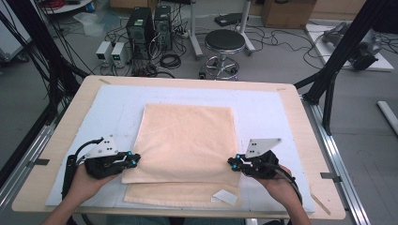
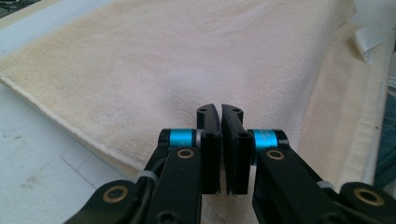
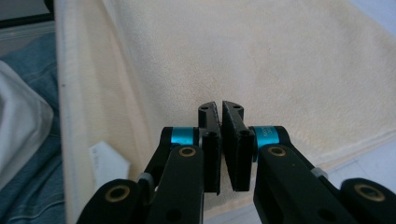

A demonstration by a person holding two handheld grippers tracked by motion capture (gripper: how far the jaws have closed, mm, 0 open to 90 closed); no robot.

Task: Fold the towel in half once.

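A peach towel (image 1: 187,136) lies folded on the mat, its top layer stopping short of the bottom layer's near edge. A white label (image 1: 225,197) sticks out at the near right corner. My left gripper (image 1: 136,161) rests at the top layer's left edge, near its front corner. In the left gripper view the gripper (image 2: 220,109) has its jaws pressed together over the towel (image 2: 196,56), and no cloth shows between them. My right gripper (image 1: 231,163) sits at the right edge. In the right gripper view it (image 3: 220,106) is likewise shut above the towel (image 3: 280,60), with the label (image 3: 107,161) to its left.
A pale blue-white mat (image 1: 263,112) covers most of the wooden table (image 1: 302,126). Beyond the far edge stand a black stool (image 1: 224,42), computer towers (image 1: 141,23) and loose cables. Black frame posts (image 1: 345,42) rise at the right. Blue jeans (image 3: 28,186) show below the table edge.
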